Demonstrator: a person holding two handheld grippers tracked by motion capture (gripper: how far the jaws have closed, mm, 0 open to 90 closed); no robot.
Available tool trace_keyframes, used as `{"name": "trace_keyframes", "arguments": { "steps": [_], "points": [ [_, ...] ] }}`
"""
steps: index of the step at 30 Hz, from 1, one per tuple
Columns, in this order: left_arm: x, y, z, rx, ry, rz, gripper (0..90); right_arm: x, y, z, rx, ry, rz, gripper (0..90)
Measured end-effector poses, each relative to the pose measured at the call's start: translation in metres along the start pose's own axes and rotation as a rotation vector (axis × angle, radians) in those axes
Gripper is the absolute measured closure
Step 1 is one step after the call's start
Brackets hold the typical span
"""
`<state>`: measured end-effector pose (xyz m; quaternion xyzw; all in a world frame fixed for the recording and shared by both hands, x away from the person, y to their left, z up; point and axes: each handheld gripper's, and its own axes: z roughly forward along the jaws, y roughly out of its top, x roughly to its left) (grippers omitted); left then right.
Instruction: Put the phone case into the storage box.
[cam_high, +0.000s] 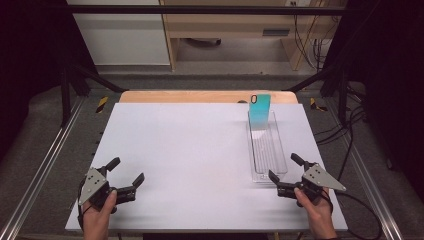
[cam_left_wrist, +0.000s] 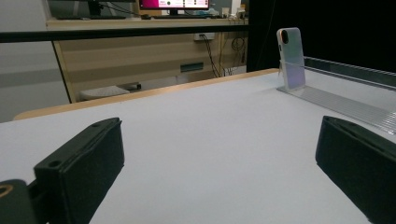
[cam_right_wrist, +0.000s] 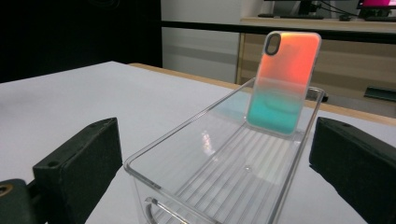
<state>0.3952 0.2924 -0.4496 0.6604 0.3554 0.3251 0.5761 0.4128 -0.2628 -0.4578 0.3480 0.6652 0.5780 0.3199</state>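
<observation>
An iridescent phone case (cam_high: 260, 110) stands upright, leaning on the far end wall of a long clear plastic tray (cam_high: 280, 160) at the right of the white table. In the right gripper view the case (cam_right_wrist: 282, 81) glows orange above and teal below, inside the tray (cam_right_wrist: 187, 135). My right gripper (cam_high: 286, 170) rests open just in front of the tray's near end, nothing between its jaws. My left gripper (cam_high: 127, 171) lies open near the front left of the table, far from the tray. From the left gripper view the case (cam_left_wrist: 292, 58) and tray (cam_left_wrist: 345, 105) sit off to the right.
The white board (cam_high: 190, 150) covers a wooden table whose back edge (cam_high: 200, 96) shows beyond it. Dark frame rails (cam_high: 45, 160) run along both sides. Shelving and cables (cam_high: 305, 40) stand behind the table.
</observation>
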Motion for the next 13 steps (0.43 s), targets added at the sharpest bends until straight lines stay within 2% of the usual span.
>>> {"name": "trace_keyframes", "arguments": {
  "steps": [4,7,10,13],
  "points": [
    [-0.0063,-0.0017,-0.0036,0.0,-0.012,0.012,0.9,0.0002,-0.0024,0.0003,0.011,0.009,-0.02,3.1],
    [-0.009,-0.0021,-0.0082,-0.013,-0.015,0.006,0.8,-0.0001,-0.0041,0.0008,0.003,0.021,-0.027,3.8],
    [-0.007,-0.0027,-0.0076,-0.027,-0.01,0.024,0.6,0.0001,-0.0068,0.0025,0.009,0.026,-0.041,3.9],
    [-0.0025,-0.0048,-0.0048,-0.034,-0.003,0.023,0.7,0.0005,-0.0084,0.0043,0.005,0.031,-0.037,4.0]
  ]
}}
